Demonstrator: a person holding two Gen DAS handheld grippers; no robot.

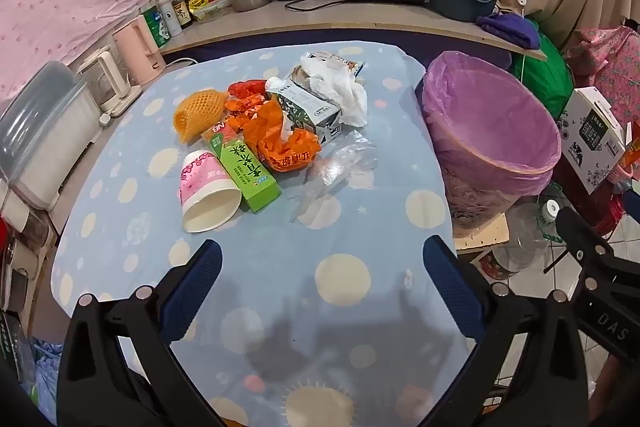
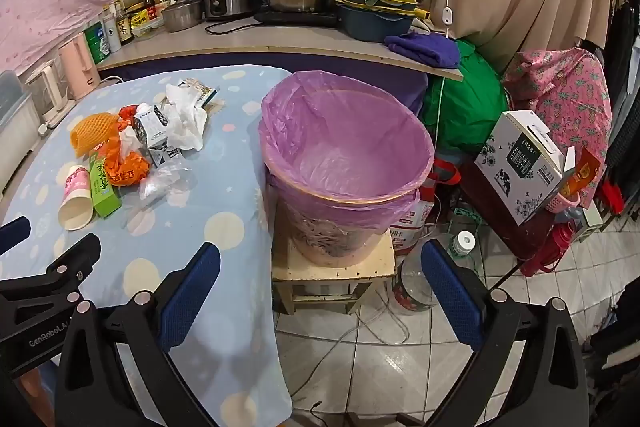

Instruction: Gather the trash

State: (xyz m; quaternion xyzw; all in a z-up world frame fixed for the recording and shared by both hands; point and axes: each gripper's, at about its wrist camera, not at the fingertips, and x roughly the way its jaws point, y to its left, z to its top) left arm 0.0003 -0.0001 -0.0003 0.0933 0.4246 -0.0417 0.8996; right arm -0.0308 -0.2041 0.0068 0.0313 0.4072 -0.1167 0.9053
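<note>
A heap of trash lies on the blue spotted tablecloth [image 1: 352, 227]: a pink paper cup [image 1: 206, 189] on its side, a green carton [image 1: 244, 167], an orange plastic bag [image 1: 280, 137], an orange foam net [image 1: 196, 113], a milk carton [image 1: 308, 107], white crumpled plastic [image 1: 340, 85] and clear plastic film [image 1: 336, 167]. The bin with a purple liner [image 1: 492, 131] stands right of the table on a wooden stool [image 2: 332, 263]. My left gripper [image 1: 326, 255] hovers open over the near table, short of the heap. My right gripper [image 2: 320, 259] is open, empty, before the bin [image 2: 344, 155].
A counter [image 2: 240, 43] behind the table carries pots, a rice cooker, bottles and a blue basin. Kettles and a plastic box line the table's left side. Right of the bin sit a milk box [image 2: 520, 167], bags, a large bottle [image 2: 416, 279] and cables on tiled floor.
</note>
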